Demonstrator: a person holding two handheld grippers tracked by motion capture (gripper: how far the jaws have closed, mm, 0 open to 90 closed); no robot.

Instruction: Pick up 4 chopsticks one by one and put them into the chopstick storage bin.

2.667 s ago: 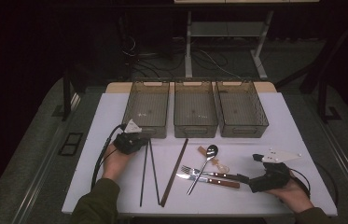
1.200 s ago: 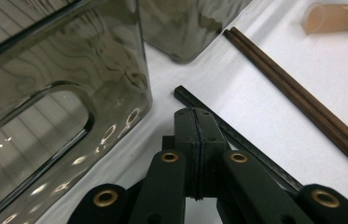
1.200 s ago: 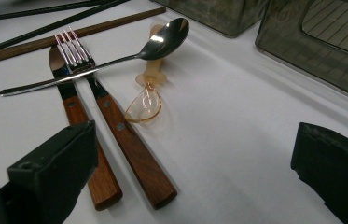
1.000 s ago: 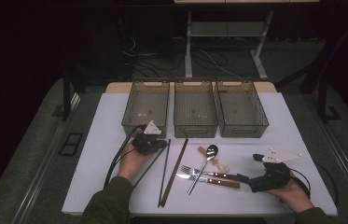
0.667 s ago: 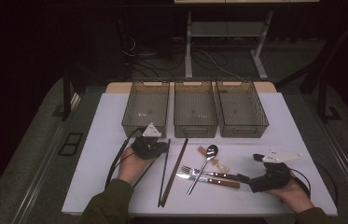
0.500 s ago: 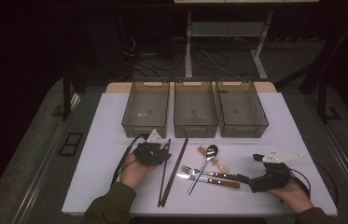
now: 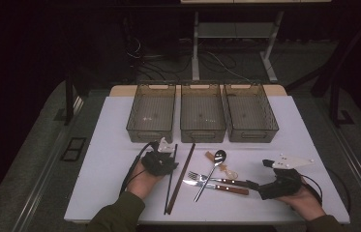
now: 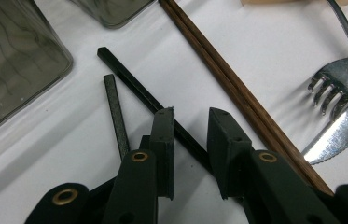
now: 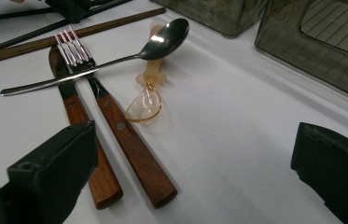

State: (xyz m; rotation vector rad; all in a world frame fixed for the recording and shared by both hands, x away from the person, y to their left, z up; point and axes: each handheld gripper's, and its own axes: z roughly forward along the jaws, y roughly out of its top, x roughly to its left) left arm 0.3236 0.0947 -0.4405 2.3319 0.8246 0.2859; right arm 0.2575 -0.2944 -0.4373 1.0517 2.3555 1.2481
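Left claw (image 8: 190, 119) shifted rightward, newly ajar astride black chopstick (image 8: 134, 88).

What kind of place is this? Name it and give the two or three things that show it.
Probably a lab or recording workspace, not a kitchen: a white-covered table in a dark room, three smoky transparent plastic bins lined up for sorting, and loose cables on the floor beside a metal desk frame.
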